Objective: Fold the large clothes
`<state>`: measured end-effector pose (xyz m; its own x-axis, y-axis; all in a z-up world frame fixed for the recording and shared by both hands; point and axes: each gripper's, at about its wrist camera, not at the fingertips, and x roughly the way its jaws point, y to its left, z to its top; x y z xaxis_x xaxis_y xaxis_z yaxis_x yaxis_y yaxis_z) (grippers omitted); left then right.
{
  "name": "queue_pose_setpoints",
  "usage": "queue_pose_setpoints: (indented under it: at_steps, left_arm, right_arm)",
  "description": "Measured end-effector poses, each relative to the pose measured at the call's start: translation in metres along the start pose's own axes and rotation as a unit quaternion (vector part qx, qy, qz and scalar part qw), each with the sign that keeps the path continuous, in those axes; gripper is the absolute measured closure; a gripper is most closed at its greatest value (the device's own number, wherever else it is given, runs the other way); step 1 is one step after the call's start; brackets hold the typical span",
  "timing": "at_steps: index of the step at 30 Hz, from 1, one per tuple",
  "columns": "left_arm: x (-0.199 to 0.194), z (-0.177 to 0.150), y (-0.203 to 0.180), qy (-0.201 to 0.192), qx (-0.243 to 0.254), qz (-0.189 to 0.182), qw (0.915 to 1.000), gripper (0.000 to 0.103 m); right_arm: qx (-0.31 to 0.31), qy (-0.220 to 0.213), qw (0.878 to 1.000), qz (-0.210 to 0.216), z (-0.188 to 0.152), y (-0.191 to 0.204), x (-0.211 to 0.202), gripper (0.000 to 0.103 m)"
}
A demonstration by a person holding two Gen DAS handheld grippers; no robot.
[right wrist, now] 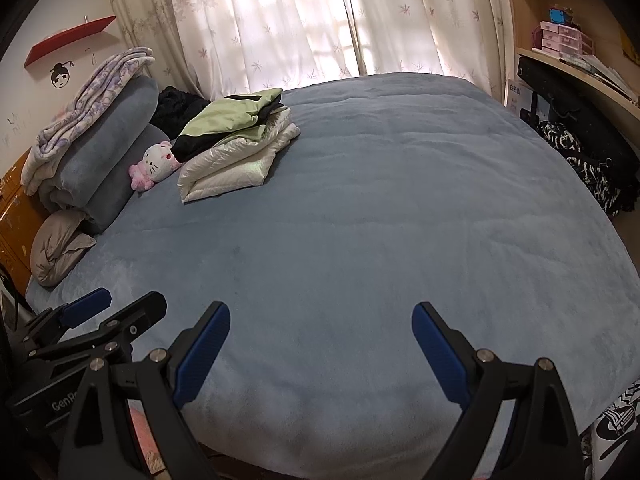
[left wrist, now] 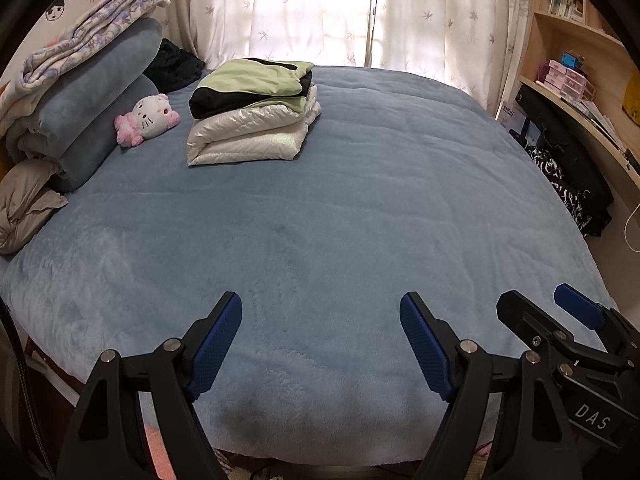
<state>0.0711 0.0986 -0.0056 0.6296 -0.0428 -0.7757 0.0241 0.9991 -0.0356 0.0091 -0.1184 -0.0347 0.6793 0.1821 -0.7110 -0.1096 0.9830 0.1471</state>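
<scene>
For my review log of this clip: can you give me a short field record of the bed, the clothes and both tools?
surface: blue fleece bed cover, no garment spread on it
folded stack: green and black jacket on top of a white puffer coat, far left of bed
beside stack: pink and white cat plush, rolled blue blanket
left tool: open, empty, above near bed edge
right tool: open, empty, alongside the left
</scene>
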Motion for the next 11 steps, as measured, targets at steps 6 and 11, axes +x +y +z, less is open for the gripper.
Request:
queue_pose_setpoints:
  at_steps: [6,11]
  left_arm:
    - [0.0036,-0.0001,0.0027,0.007,-0.001,0.001,1.0,0.024]
    - [0.0052,-0.0003,0.0044,0.01,-0.002,0.0,1.0,0.024]
  right_arm:
    - [-0.003,0.004,1.0,-0.001,-0.0018,0.0014,0.0004,0.01]
    - [-0.003,0.007,1.0,-0.004,-0.0027,0.0026,0.0001,0.01]
